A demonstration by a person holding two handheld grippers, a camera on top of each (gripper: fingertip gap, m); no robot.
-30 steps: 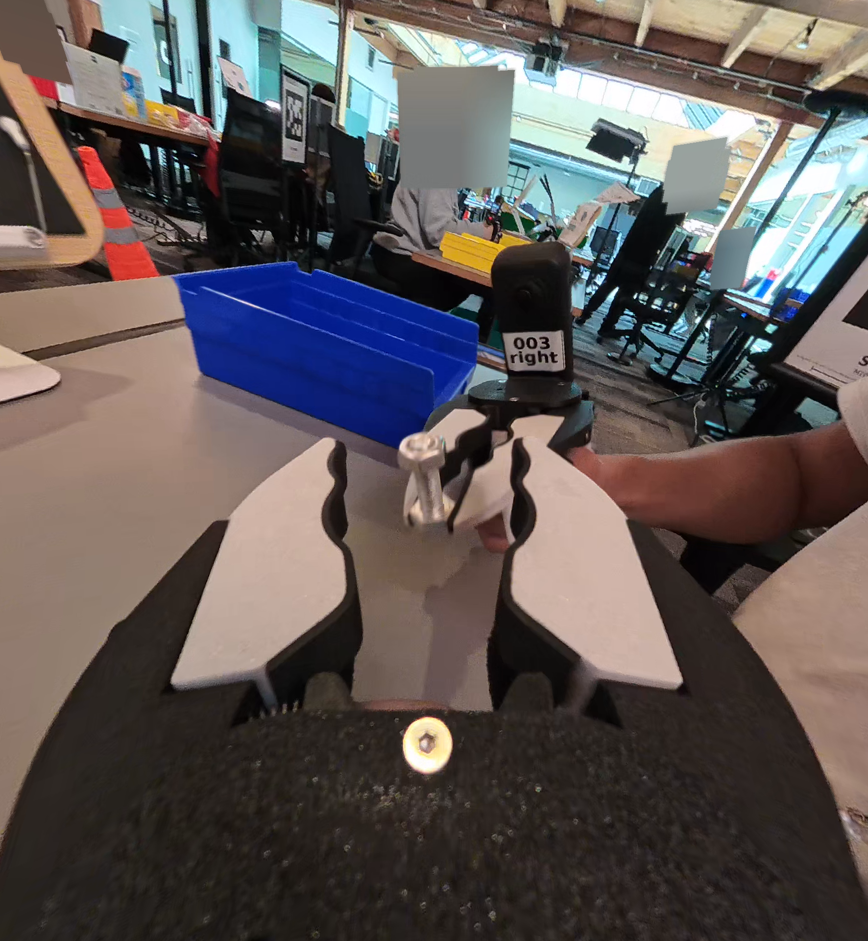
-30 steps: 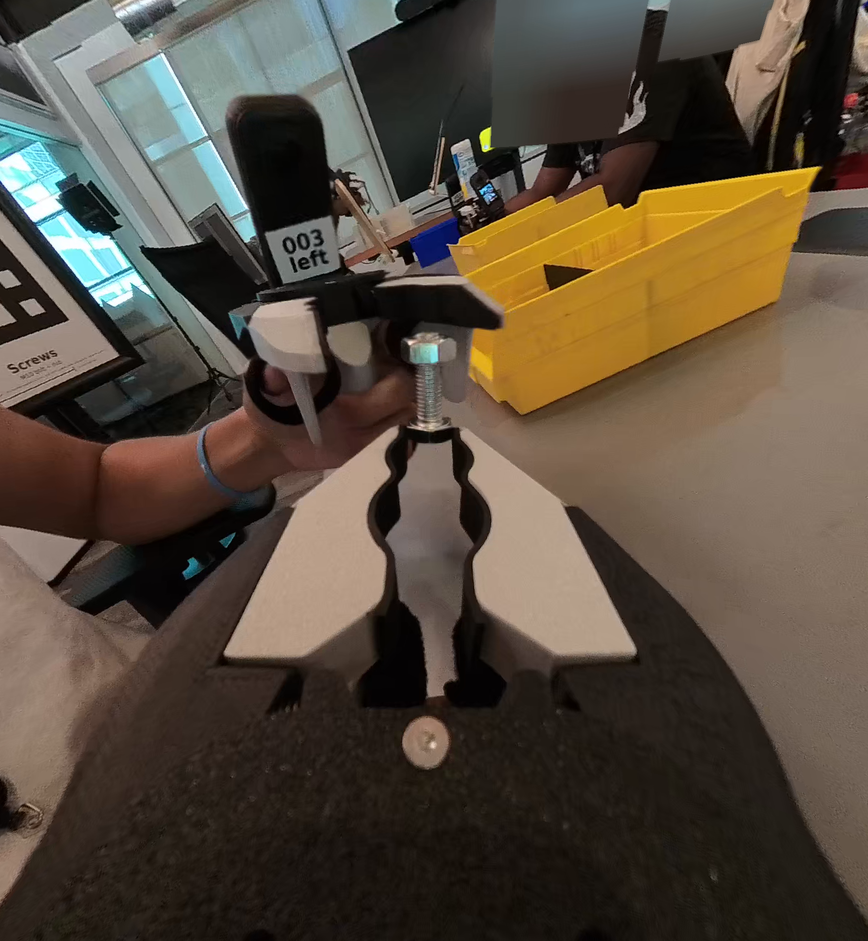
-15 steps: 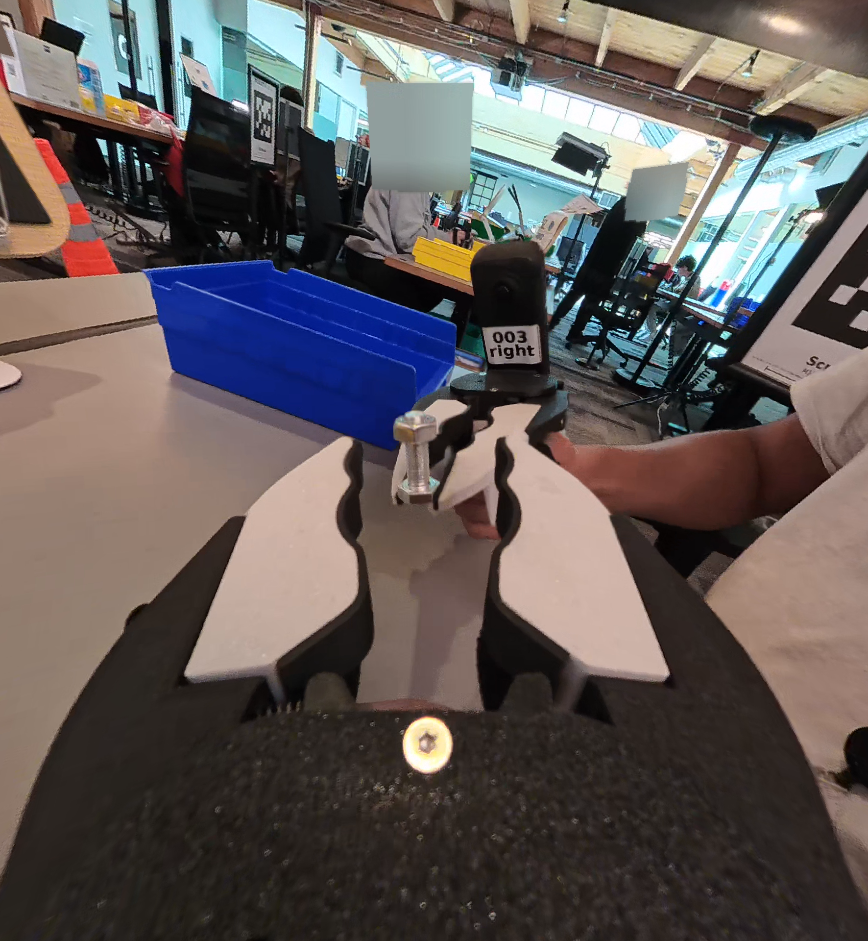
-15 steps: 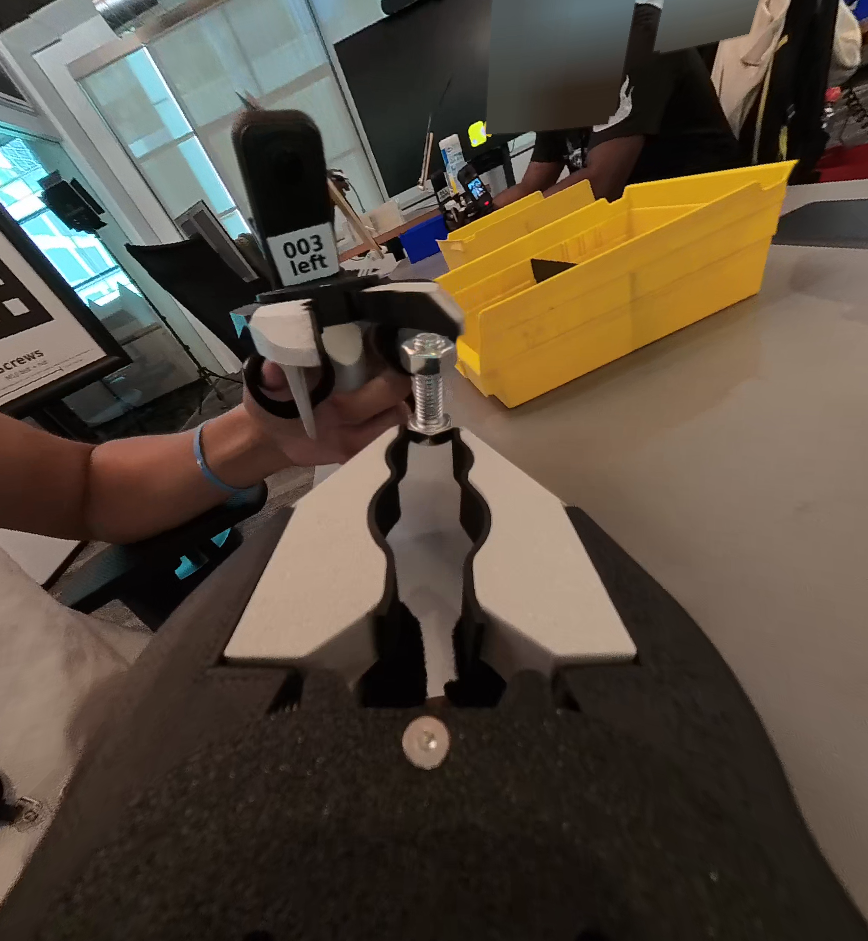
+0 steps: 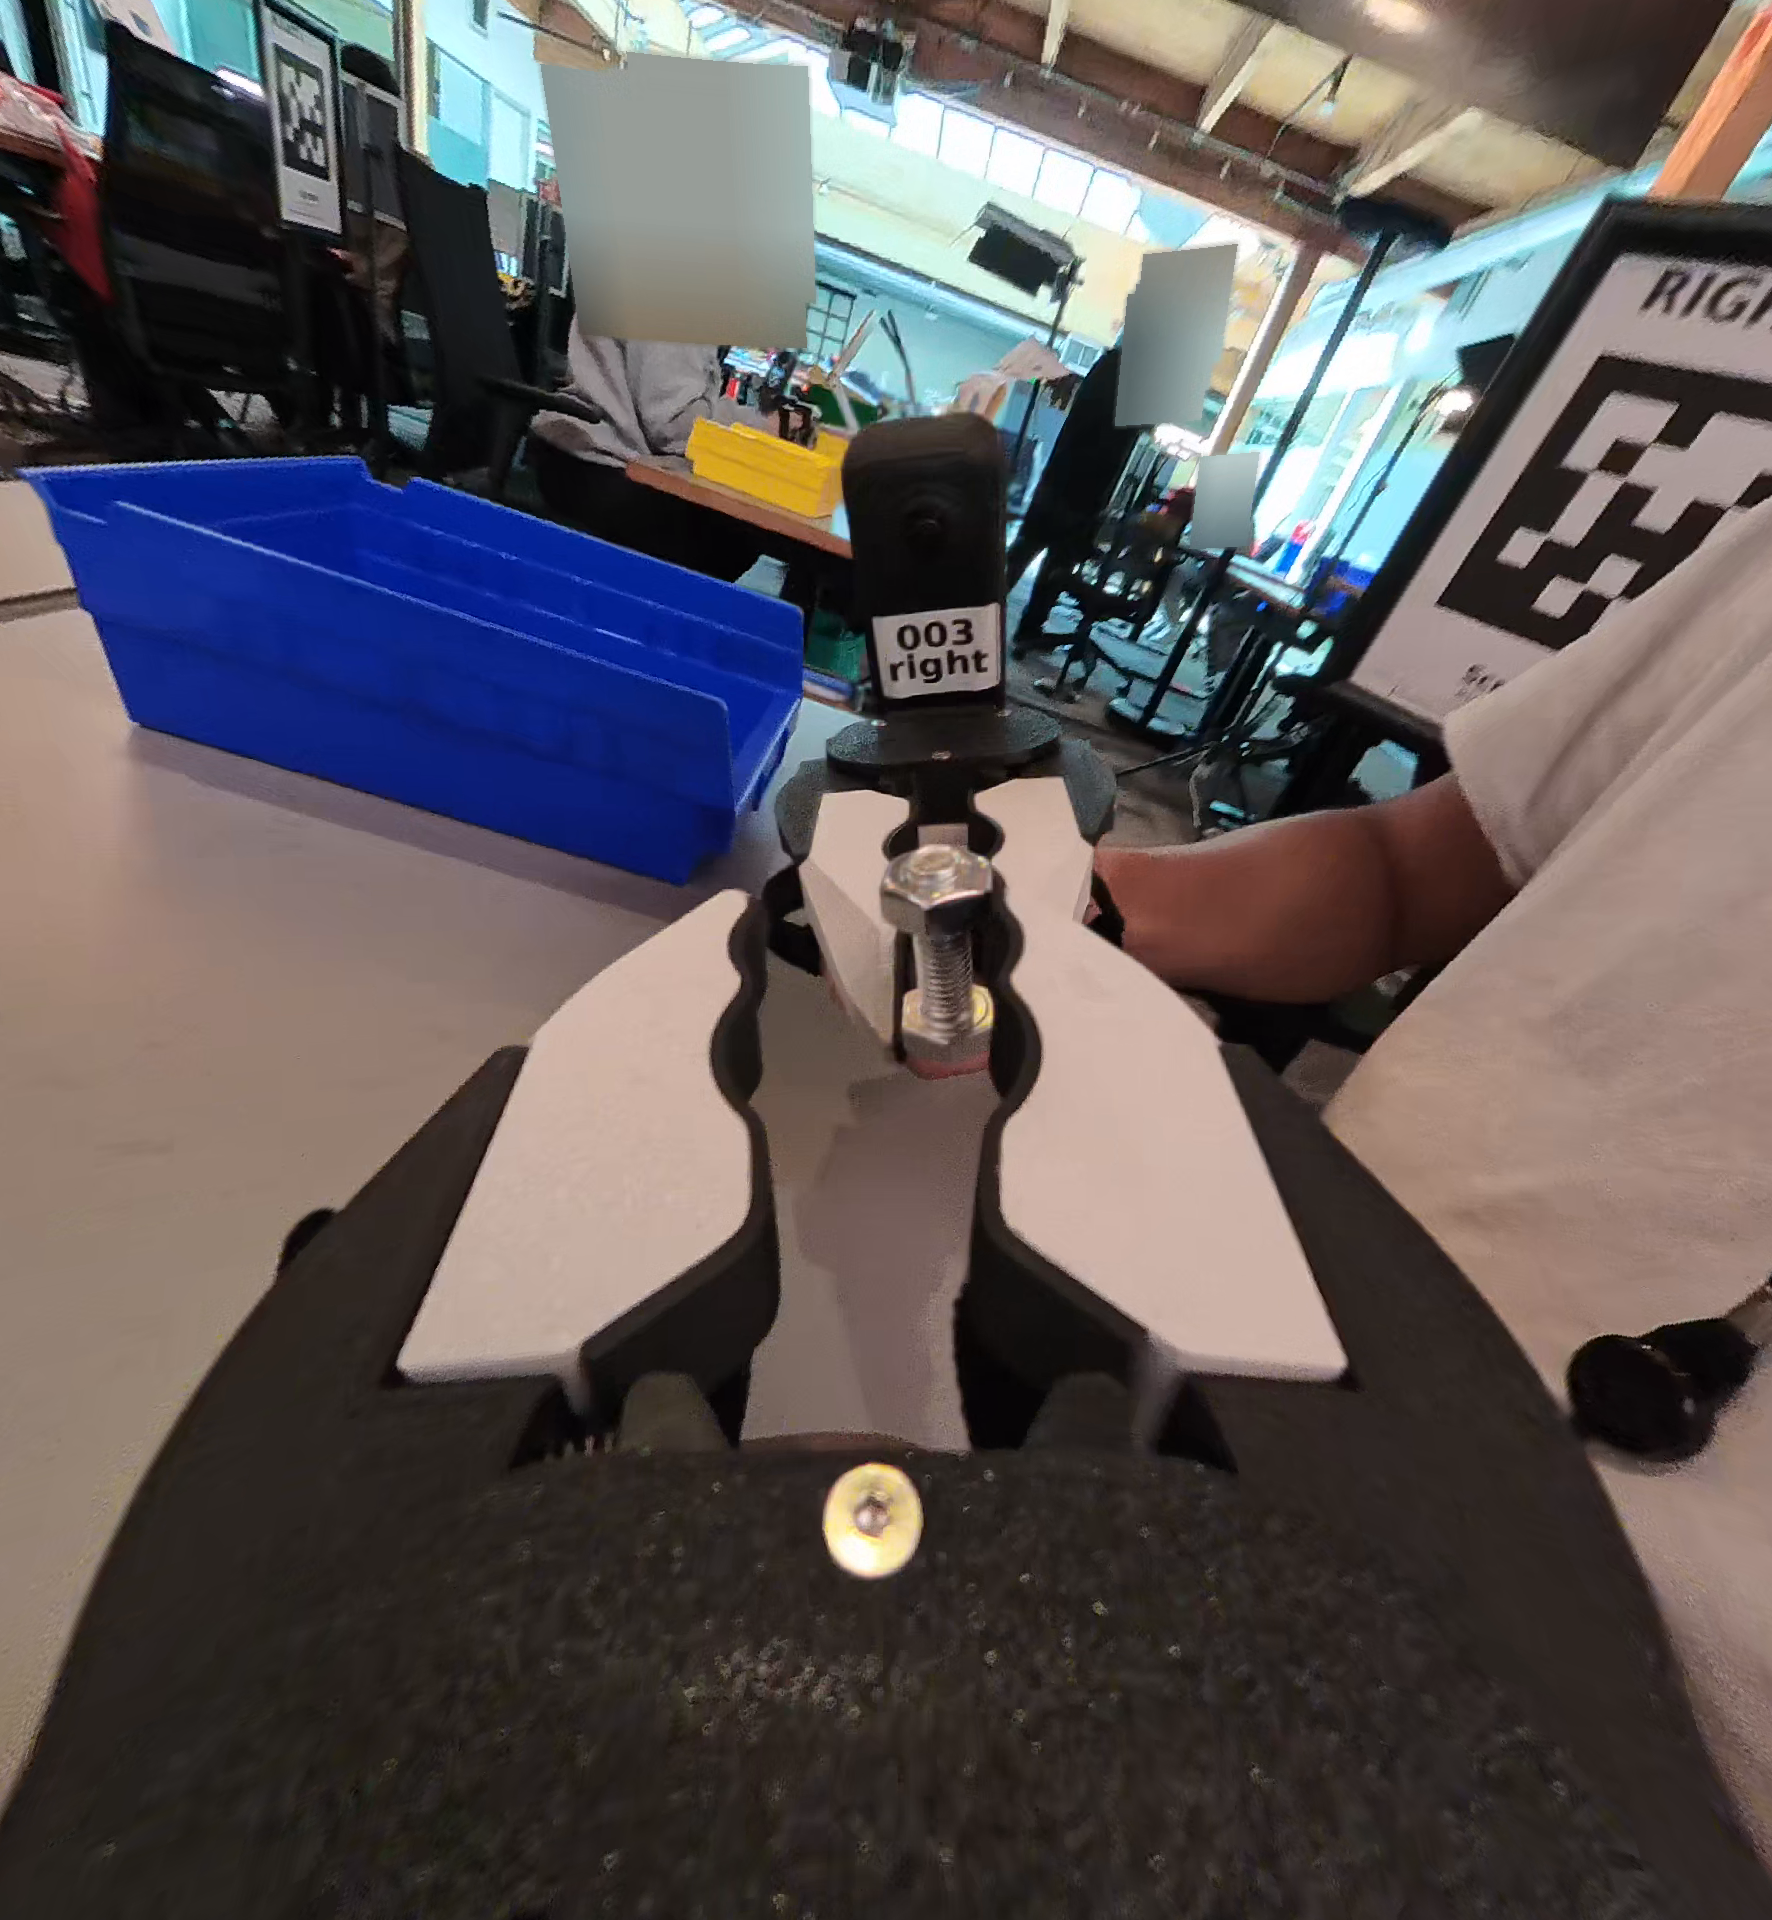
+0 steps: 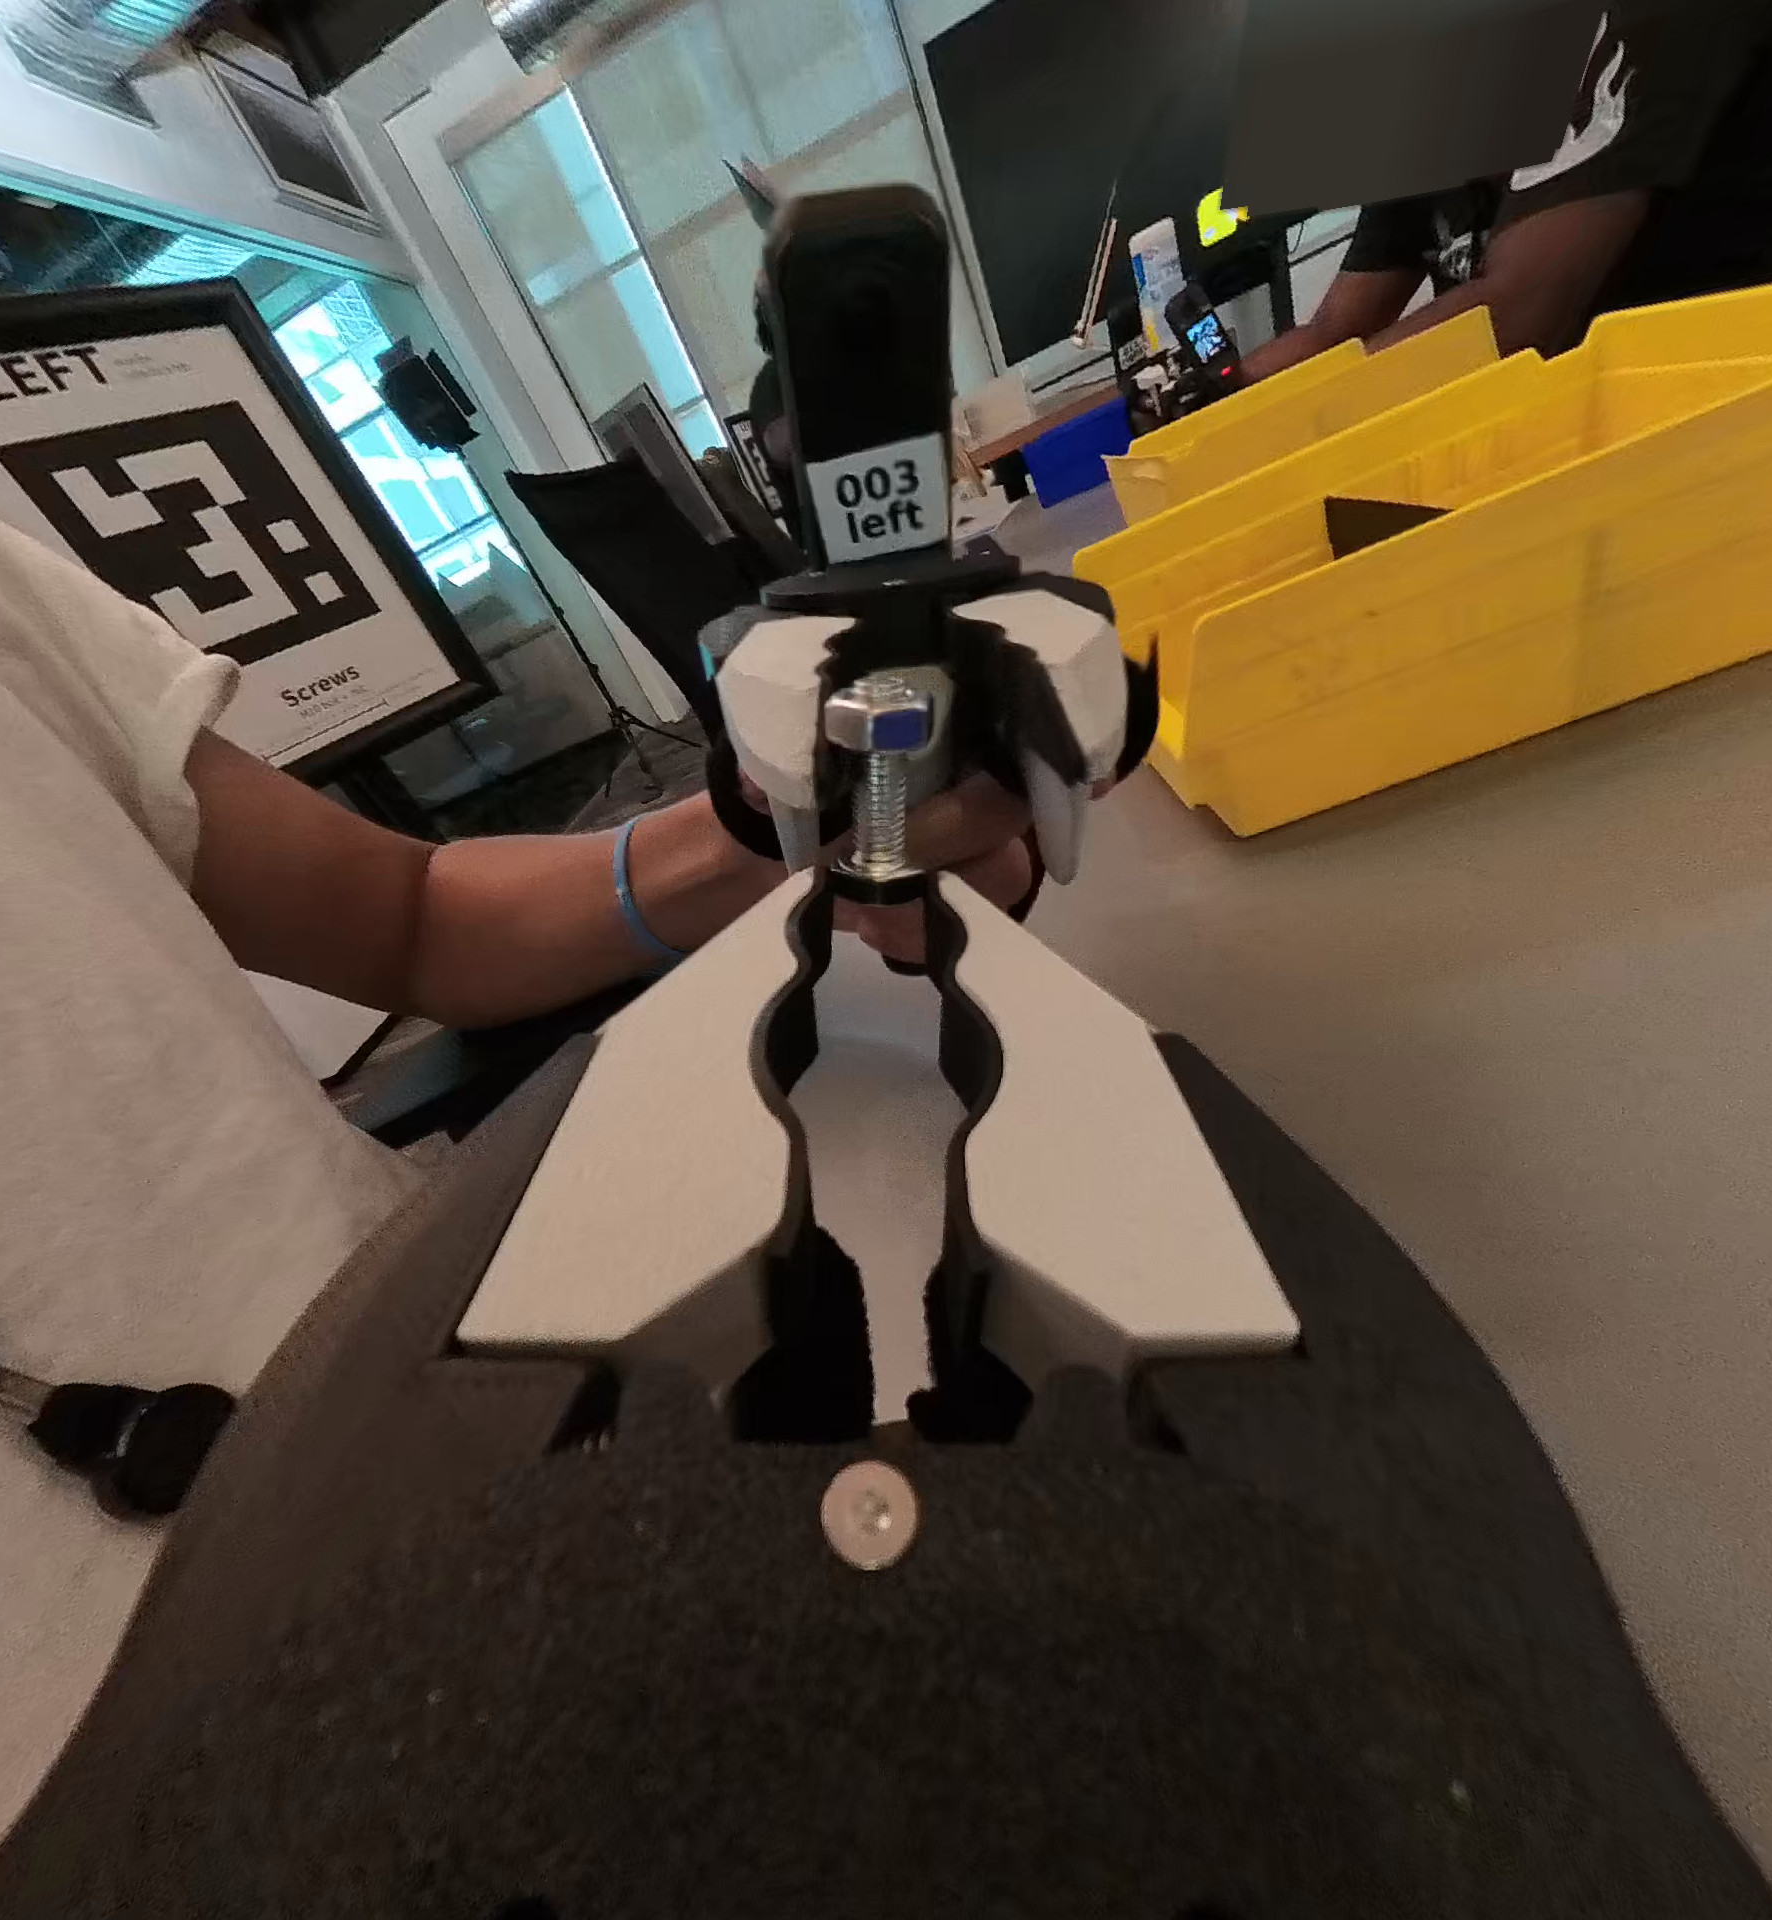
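Here the right gripper (image 6: pixel 877 883) has its fingers clamped on the head end of a silver bolt (image 6: pixel 877 790), which stands upright with its threaded shank rising from the fingertips and a hex nut (image 6: pixel 880 719) screwed on at its upper end. The left gripper (image 5: pixel 877 966) faces it from the opposite side, its fingers (image 5: pixel 1090 1029) apart and reaching around the bolt; its right finger lies close beside the bolt's lower end, while the left finger stands clear of it. Whether any pad touches the metal cannot be told. Below the bolt is the grey desk (image 6: pixel 1484 1039). A blue bin (image 5: pixel 425 644) sits on the desk beyond the bolt in the left wrist view, and a yellow bin (image 6: pixel 1484 582) stands beyond the bolt in the right wrist view
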